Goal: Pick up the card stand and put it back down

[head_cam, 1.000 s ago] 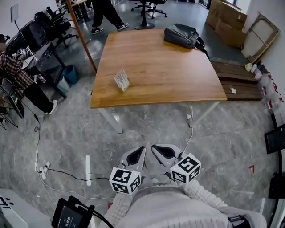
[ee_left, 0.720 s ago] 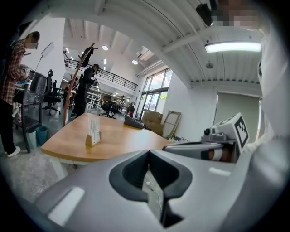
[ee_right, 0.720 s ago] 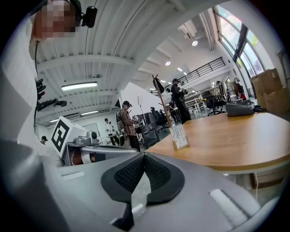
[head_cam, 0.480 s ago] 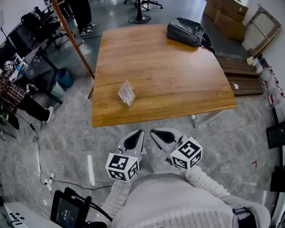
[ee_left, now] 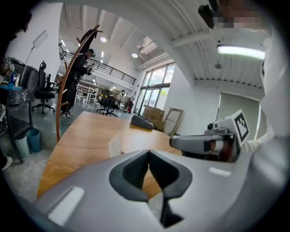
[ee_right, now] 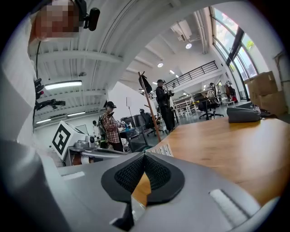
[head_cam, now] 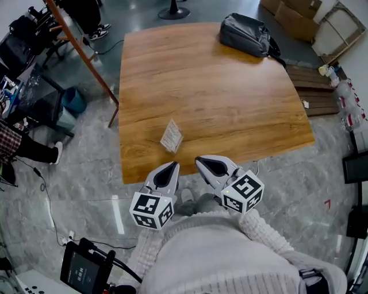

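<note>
The card stand [head_cam: 171, 136] is a small clear holder with a white printed card, standing tilted near the front left edge of the wooden table [head_cam: 230, 97]. Its pale edge shows in the left gripper view [ee_left: 115, 146], its printed face in the right gripper view [ee_right: 161, 150]. My left gripper [head_cam: 171, 167] is shut and empty, just short of the table's front edge, below the stand. My right gripper [head_cam: 202, 162] is beside it, also shut with nothing between its tips. Both sit close to my body, apart from the stand.
A dark bag [head_cam: 248, 34] lies at the table's far right corner. A slanted wooden pole [head_cam: 86, 57] and a blue bin [head_cam: 72, 100] stand left of the table. Cardboard boxes [head_cam: 299, 11] and a wooden pallet [head_cam: 313, 95] are at the right. People stand in the background [ee_right: 110, 129].
The view has closed in on the table: the card stand and table edge now sit much nearer both grippers. Both grippers stayed shut and side by side.
</note>
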A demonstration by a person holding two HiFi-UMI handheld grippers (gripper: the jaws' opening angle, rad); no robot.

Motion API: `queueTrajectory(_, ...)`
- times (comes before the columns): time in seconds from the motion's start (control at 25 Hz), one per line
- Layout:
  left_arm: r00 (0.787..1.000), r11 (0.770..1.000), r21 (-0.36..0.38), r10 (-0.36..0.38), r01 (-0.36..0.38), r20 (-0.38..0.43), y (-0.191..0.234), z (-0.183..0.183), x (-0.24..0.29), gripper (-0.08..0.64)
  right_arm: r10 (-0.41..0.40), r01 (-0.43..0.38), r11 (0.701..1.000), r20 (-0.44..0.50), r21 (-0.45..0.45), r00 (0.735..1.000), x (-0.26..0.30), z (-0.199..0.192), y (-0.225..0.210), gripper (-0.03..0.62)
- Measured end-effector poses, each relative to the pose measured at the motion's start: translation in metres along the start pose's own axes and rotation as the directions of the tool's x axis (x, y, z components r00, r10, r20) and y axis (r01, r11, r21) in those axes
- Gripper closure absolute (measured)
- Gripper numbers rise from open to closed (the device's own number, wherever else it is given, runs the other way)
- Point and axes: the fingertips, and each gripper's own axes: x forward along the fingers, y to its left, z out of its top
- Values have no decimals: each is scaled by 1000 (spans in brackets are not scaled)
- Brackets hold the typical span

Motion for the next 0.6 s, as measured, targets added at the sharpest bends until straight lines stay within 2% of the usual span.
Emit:
queueTrajectory(0.28,999,999,-40,17,-19,-32,20,-10,13,552,3,-1,999,-49,48,999,10,-10,-16,592)
queueTrajectory(0.44,998,996,-68,55,-58,-39,31,-13,14,552,41,-37,998,-64,56,997,17,-9,-15,592)
queueTrajectory(0.6,994,994,-65,86,-90,-65,40,-17,17,552,66,-61,996,-76,61,995,24,-5,-17,592)
